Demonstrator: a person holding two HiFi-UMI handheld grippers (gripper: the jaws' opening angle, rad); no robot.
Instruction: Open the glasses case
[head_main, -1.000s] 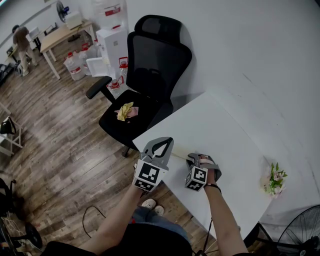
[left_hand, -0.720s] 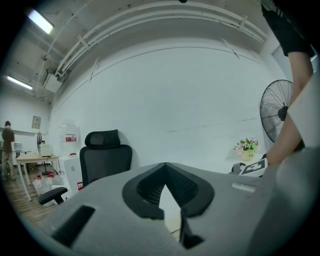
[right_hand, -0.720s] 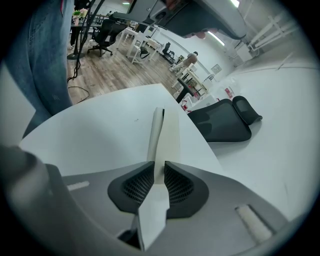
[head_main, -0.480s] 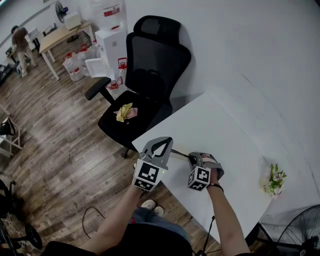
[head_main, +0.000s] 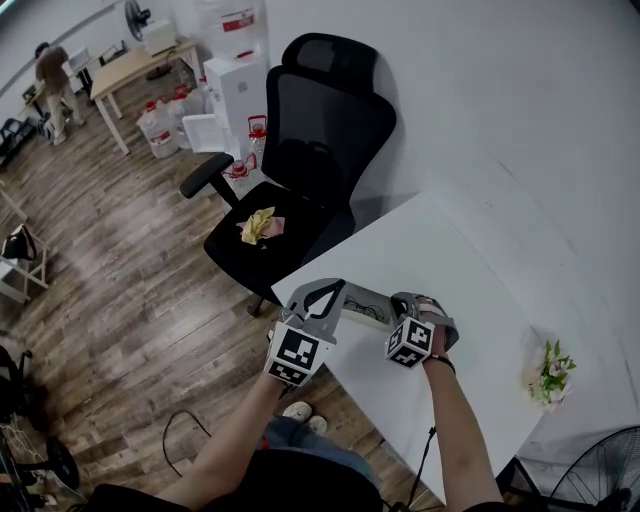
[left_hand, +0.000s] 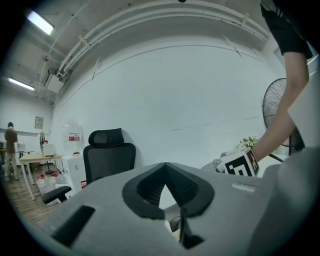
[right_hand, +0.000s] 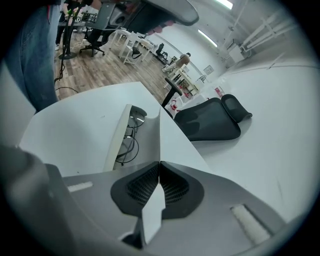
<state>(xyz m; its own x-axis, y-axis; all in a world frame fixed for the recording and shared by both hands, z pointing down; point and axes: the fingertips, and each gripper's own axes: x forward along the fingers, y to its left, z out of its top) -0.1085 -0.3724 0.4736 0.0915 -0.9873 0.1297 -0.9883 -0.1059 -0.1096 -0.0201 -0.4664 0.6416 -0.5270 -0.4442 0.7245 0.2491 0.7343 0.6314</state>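
Head view: the case (head_main: 365, 302) lies on the white table (head_main: 460, 250), close to its near edge and between the two tools. The left gripper (head_main: 336, 286) is at the case's left end and the right gripper (head_main: 400, 304) is over its right part. The case looks partly open.

Left gripper view: the jaws are together at the tips. A bit of the case shows low through the gap behind them. It is not possible to tell whether the tips nip its rim or only rest against it. Judgement: this tool should hold the base steady, pressing low, so the case neither slides nor lifts.

Right gripper view: the jaws have just been closing and are clamped on the thin edge of the lid (right_hand: 147, 142), which stands up from the base (right_hand: 114, 145). Judgement: the lid is best swung back in a slow arc about the hinge, not pulled straight up. The hold is on a narrow edge and could slip.

The case itself is long and slim, pale outside with a grey lining. Wire-framed glasses (right_hand: 127, 142) lie inside. The hinge seems to run along one long side.
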